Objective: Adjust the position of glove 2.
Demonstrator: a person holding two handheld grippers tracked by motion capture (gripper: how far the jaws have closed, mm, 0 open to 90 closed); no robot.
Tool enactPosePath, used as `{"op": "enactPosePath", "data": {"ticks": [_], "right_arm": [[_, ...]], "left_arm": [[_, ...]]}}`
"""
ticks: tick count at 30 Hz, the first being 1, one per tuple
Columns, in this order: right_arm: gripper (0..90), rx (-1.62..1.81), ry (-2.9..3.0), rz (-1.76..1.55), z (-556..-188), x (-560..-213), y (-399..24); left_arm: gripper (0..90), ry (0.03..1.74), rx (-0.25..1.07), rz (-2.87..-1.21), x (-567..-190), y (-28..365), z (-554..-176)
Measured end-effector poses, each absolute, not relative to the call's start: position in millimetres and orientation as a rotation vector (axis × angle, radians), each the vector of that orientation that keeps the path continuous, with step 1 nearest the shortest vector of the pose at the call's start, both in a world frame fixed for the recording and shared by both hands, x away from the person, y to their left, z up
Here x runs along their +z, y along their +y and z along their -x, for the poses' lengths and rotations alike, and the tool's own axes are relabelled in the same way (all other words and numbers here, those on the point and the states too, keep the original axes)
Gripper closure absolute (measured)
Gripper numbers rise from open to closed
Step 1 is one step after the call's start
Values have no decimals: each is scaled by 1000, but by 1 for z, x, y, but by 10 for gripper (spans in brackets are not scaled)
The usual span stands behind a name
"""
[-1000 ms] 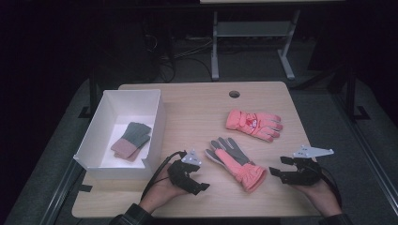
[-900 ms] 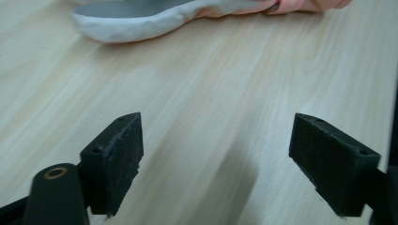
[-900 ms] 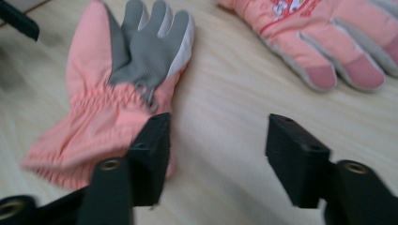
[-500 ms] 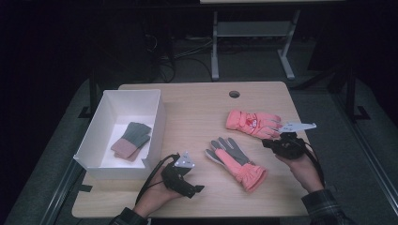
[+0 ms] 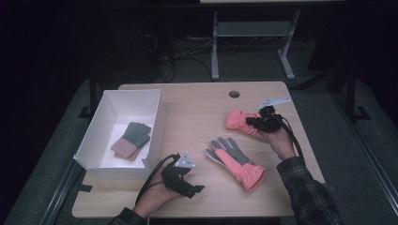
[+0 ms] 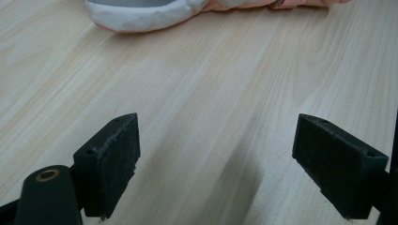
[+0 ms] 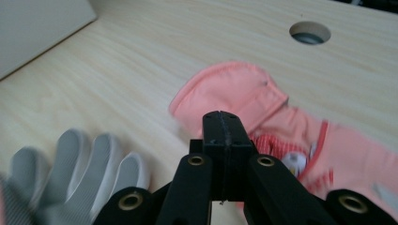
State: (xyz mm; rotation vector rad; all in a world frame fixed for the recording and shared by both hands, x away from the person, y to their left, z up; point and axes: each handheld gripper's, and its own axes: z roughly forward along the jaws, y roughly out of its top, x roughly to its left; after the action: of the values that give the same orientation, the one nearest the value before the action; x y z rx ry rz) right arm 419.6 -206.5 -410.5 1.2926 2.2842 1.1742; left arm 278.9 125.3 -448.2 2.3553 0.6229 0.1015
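A pink glove [image 5: 237,119] lies at the right of the table, also in the right gripper view [image 7: 234,89]. My right gripper [image 5: 248,123] hovers over it, jaws shut [image 7: 223,119] with nothing between them. A grey and pink glove [image 5: 234,159] lies palm up near the middle front; its white fingertips [image 6: 141,14] reach the top of the left gripper view. My left gripper [image 5: 192,184] rests near the front edge, to the left of that glove. Its jaws [image 6: 218,126] stand wide open over bare wood and have just opened a little further, with nothing between them.
A white box [image 5: 155,117] stands at the left with a grey and pink folded glove pair [image 5: 133,139] inside; its corner [image 7: 37,28] is in the right gripper view. A round cable hole [image 5: 234,93] sits at the table's back. Bare wood lies between the gloves and the box.
My right hand has travelled from the table's front right corner back to the pink glove, and its jaws have closed empty. The left hand has hardly moved.
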Motion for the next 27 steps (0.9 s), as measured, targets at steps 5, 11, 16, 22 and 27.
{"op": "enactPosePath", "data": {"ticks": [5, 11, 16, 22, 27], "right_arm": [[900, 1157, 2280, -1309, -448, -405, -192], [900, 1126, 2284, -1347, -484, -404, -175], [900, 1119, 2294, -1366, -503, -411, -159], [900, 1065, 2377, -1363, -513, -425, -138], [900, 1022, 2396, -1375, -511, -430, -136]], "left_arm": [[151, 631, 95, -2347, -448, 125, -279], [150, 633, 97, -2338, -447, 127, -280], [151, 643, 99, -2320, -446, 128, -282], [151, 633, 98, -2331, -446, 130, -282], [151, 641, 91, -2332, -447, 130, -282]]}}
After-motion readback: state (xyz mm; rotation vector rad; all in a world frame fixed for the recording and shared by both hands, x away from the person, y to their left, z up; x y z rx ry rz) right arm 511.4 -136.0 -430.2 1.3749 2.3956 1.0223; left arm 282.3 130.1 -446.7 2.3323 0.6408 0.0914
